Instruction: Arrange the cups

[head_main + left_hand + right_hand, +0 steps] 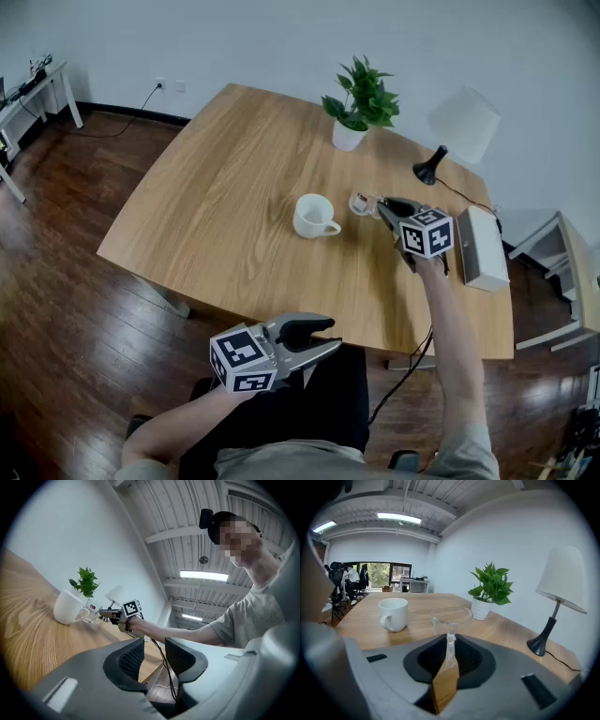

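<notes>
Cups two, white cup (312,216), glass cup (361,202)

We count two cups on the bench (216,187): one white mug (313,216) and one clear glass cup (362,203) at its three o'clock. One potted plant (361,103), one lamp (457,131), perhaps one white box (483,247). Two tools: left tool (323,339), right tool (382,208).

A wooden table (234,178) on dark plank floor (75,309), white walls (234,37), ceiling striplights (398,517).
</notes>
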`<state>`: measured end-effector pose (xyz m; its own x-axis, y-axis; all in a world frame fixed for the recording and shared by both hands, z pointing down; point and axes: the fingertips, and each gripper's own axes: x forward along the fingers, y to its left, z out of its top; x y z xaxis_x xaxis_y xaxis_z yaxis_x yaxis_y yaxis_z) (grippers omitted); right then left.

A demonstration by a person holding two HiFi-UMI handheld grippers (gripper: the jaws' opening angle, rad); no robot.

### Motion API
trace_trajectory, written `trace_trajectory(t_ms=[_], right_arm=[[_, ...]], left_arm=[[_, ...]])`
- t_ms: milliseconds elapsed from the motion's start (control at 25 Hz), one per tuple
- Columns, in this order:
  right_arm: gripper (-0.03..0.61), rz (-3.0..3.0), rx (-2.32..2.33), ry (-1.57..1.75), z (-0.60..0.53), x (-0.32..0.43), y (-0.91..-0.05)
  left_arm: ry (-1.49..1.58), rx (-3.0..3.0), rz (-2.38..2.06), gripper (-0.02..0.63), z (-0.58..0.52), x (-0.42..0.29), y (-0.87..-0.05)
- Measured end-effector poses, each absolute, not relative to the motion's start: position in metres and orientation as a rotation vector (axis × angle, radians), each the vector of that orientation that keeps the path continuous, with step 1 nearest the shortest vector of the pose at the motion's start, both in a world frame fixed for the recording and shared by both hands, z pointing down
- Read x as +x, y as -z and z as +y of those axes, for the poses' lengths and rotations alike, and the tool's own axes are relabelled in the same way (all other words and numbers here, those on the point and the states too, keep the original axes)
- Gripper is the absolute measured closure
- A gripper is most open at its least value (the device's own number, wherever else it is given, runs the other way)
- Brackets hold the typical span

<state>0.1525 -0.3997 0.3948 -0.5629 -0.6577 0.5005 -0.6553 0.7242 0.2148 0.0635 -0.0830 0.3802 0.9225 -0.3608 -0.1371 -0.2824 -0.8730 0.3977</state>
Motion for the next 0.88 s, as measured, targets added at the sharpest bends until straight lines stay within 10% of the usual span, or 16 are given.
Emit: trace_trajectory(t_ms=[320, 880], right_arm=[[0.509, -2.505, 1.133, -0.215, -0.373, 0.218, -0.369], [0.509, -2.004, 1.867, -0.144, -0.393, 0.542, -0.273]], left_arm=[[0.296, 2.7, -0.47, 0.463, -0.081, 0.065, -0.381], [0.276, 2.69, -0.466, 0.463, -0.082, 0.067, -0.384]])
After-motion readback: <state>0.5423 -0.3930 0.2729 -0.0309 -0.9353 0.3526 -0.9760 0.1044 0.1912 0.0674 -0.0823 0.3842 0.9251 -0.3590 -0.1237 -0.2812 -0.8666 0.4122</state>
